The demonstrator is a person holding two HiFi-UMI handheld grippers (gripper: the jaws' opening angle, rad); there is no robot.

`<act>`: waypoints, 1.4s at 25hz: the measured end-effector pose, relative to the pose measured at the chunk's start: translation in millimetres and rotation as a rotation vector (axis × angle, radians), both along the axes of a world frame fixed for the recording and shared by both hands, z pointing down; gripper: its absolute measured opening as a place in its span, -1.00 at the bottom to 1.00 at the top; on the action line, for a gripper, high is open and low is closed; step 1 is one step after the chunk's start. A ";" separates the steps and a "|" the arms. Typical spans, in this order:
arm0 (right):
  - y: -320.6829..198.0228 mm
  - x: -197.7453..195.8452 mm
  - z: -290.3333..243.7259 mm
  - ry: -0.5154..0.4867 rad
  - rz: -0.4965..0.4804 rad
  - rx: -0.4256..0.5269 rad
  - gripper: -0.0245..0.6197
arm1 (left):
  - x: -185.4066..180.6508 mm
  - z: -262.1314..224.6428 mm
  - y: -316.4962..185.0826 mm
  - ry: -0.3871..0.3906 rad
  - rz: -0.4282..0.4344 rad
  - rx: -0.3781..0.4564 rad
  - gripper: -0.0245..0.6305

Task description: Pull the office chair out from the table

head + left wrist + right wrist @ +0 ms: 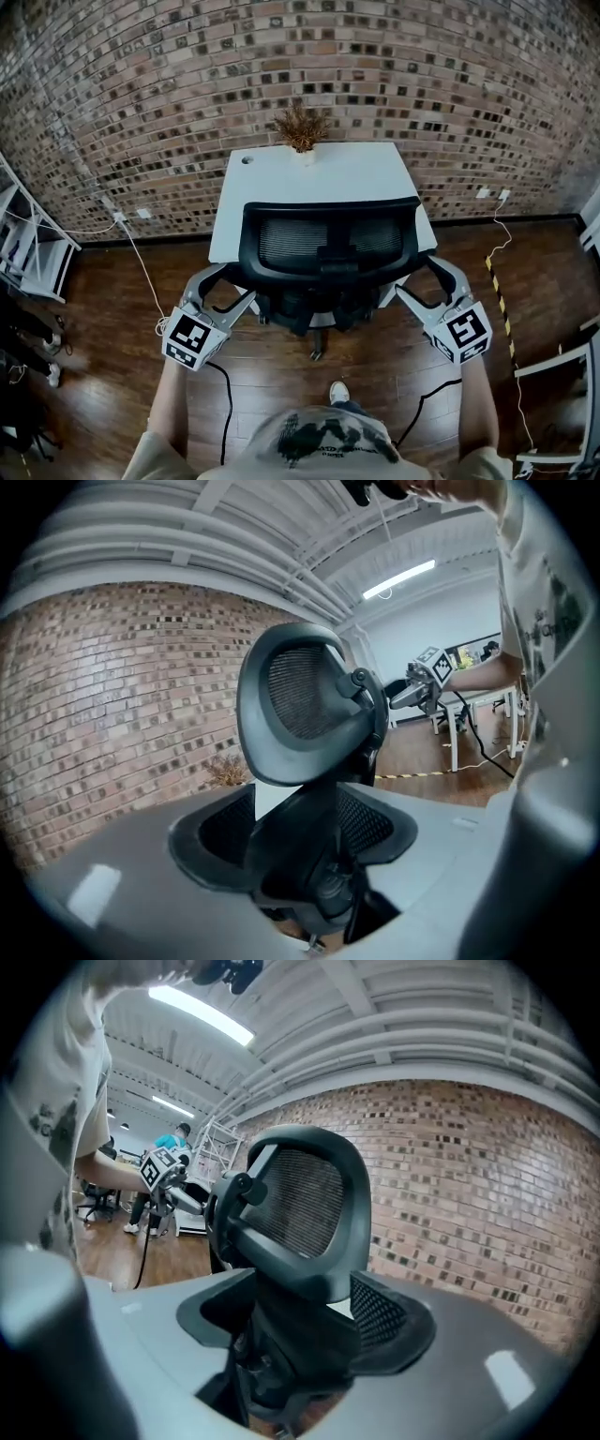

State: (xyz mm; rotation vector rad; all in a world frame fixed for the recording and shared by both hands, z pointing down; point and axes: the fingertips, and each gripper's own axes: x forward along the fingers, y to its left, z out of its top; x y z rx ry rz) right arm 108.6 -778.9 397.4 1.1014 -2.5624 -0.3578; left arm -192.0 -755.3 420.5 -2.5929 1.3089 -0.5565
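Office chair (328,246) faces the table (272,178); backrest toward the person.

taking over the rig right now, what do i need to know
Left gripper: jaws open, empty, at the chair's left side.
Right gripper: jaws open, empty, at its right side.
Chair faces the table, back towards you, close to the front edge.
Done: unclear how far out it is.
Left: if it needs more room, grip both sides and pull back.

One chair (328,246), one table (319,178), two hand-held grippers (234,283) (417,277)
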 end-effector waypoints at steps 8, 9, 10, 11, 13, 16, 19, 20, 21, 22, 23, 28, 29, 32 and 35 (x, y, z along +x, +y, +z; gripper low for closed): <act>-30.3 3.8 35.7 0.254 -0.124 -0.067 0.20 | 5.6 12.6 -21.0 -0.176 0.091 -0.053 0.02; -35.2 1.4 38.0 0.273 -0.135 -0.069 0.21 | 8.4 14.8 -23.7 -0.194 0.101 -0.063 0.02; -40.9 -1.2 39.6 0.285 -0.144 -0.070 0.24 | 11.0 16.6 -26.7 -0.204 0.106 -0.071 0.05; -46.7 -3.8 41.3 0.296 -0.151 -0.073 0.27 | 13.3 18.0 -29.9 -0.206 0.109 -0.078 0.08; -55.7 -8.1 47.1 0.331 -0.168 -0.082 0.27 | 17.6 21.4 -35.9 -0.208 0.112 -0.090 0.08; -63.0 -15.8 58.4 0.402 -0.205 -0.103 0.28 | 19.4 25.0 -40.6 -0.233 0.113 -0.112 0.09; -67.3 -21.9 64.5 0.434 -0.245 -0.123 0.30 | 19.0 25.3 -41.4 -0.245 0.119 -0.132 0.08; -68.7 -22.5 66.6 0.447 -0.253 -0.125 0.31 | 19.6 25.6 -42.1 -0.248 0.120 -0.136 0.08; -70.2 -22.8 69.1 0.464 -0.259 -0.124 0.31 | 20.2 26.0 -42.5 -0.251 0.119 -0.139 0.08; -71.6 -23.0 71.6 0.481 -0.262 -0.120 0.31 | 20.7 26.5 -42.7 -0.255 0.117 -0.141 0.08; -72.7 -23.1 73.5 0.494 -0.264 -0.116 0.31 | 20.9 26.8 -42.6 -0.260 0.115 -0.142 0.08; -72.3 -20.5 73.8 0.506 -0.251 -0.101 0.32 | 21.3 25.7 -40.5 -0.277 0.109 -0.130 0.06; -72.8 -20.4 74.8 0.512 -0.242 -0.100 0.32 | 21.1 25.6 -39.9 -0.275 0.103 -0.122 0.06; -75.7 -20.3 82.2 0.561 -0.193 -0.076 0.34 | 20.6 27.4 -36.7 -0.275 0.086 -0.102 0.06; -77.1 -15.9 86.7 0.617 -0.173 -0.053 0.24 | 22.1 27.8 -34.7 -0.287 0.085 -0.111 0.05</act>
